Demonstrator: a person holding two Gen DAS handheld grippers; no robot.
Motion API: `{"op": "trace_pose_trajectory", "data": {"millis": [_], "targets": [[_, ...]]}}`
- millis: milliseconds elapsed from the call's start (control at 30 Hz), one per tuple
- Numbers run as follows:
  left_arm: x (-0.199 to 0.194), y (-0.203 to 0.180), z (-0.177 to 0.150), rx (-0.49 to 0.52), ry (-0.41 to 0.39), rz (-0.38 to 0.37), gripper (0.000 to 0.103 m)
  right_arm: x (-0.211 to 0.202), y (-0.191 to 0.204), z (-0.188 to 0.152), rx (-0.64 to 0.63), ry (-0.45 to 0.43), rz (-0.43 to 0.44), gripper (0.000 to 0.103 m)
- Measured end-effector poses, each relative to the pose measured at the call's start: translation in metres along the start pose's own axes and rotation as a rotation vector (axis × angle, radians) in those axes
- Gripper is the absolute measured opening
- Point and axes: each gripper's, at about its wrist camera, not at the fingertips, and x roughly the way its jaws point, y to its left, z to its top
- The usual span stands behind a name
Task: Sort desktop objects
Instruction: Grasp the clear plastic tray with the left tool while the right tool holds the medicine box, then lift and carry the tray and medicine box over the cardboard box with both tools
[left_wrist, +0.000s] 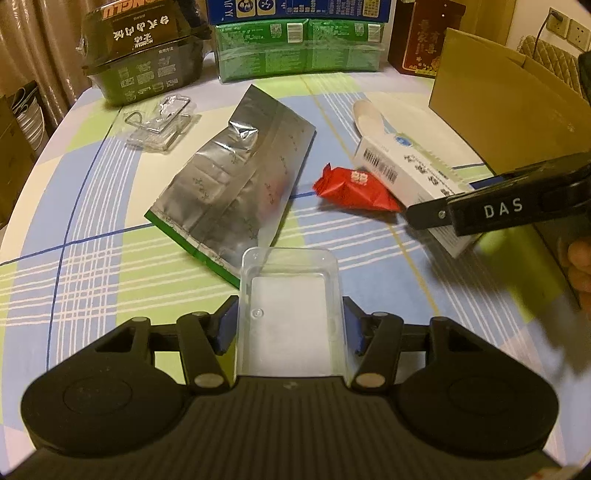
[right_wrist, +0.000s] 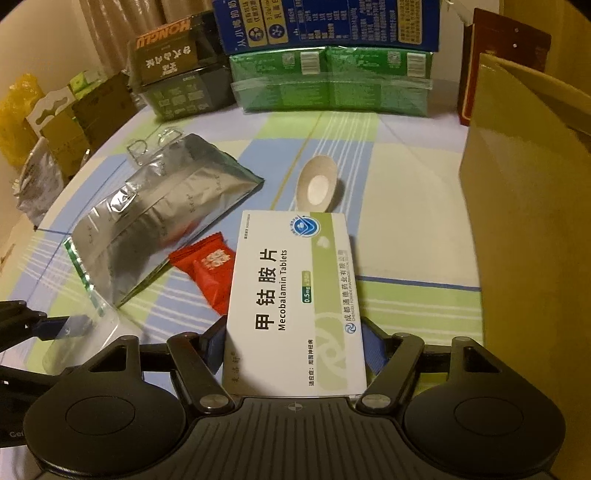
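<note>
Between the blue pads of the left gripper (left_wrist: 290, 325) sits a clear plastic tray (left_wrist: 290, 306), clamped on both sides, open side up, held just above the plaid tablecloth (left_wrist: 92, 258). Right gripper (right_wrist: 295, 350) is clenched on a white/green tablet box (right_wrist: 295, 306) marked "Mecobalamin Tablets", w/ the box lying flat btwn its fingers and reaching away toward the far side. From the left wrist view, the right gripper comes in from the right edge, box in its grip.

Near centre of table: silver foil pouch (left_wrist: 240, 181) w/ green edge, lying flat, angled. Red candy wrapper (left_wrist: 351, 188) lies just right of the pouch, touching or tucked under the box's left edge; can't tell which. White spoon (right_wrist: 317, 184) sits just beyond the box's far end, bowl up. Clear blister packaging (left_wrist: 162, 122) lies far left, apart from the pouch.

Far edge: dark instant-meal tub (left_wrist: 144, 62) at left, green cartons (left_wrist: 299, 48) w/ a blue box (left_wrist: 299, 11) stacked on top at centre, dark red box (left_wrist: 417, 40) at right. Tan cardboard box (left_wrist: 509, 122) stands at the right side.
</note>
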Motion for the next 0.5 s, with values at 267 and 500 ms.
{"op": "trace_pose_trajectory", "data": {"millis": [267, 500], "targets": [[-0.014, 0.002, 0.002, -0.030, -0.024, 0.006, 0.052, -0.021, 0.009, -0.001, -0.025, -0.067, -0.041, 0.068], [-0.040, -0.005, 0.003, -0.026, -0.060, -0.006, 0.052, -0.058, 0.022, -0.012, -0.042, -0.143, -0.042, 0.068]]}}
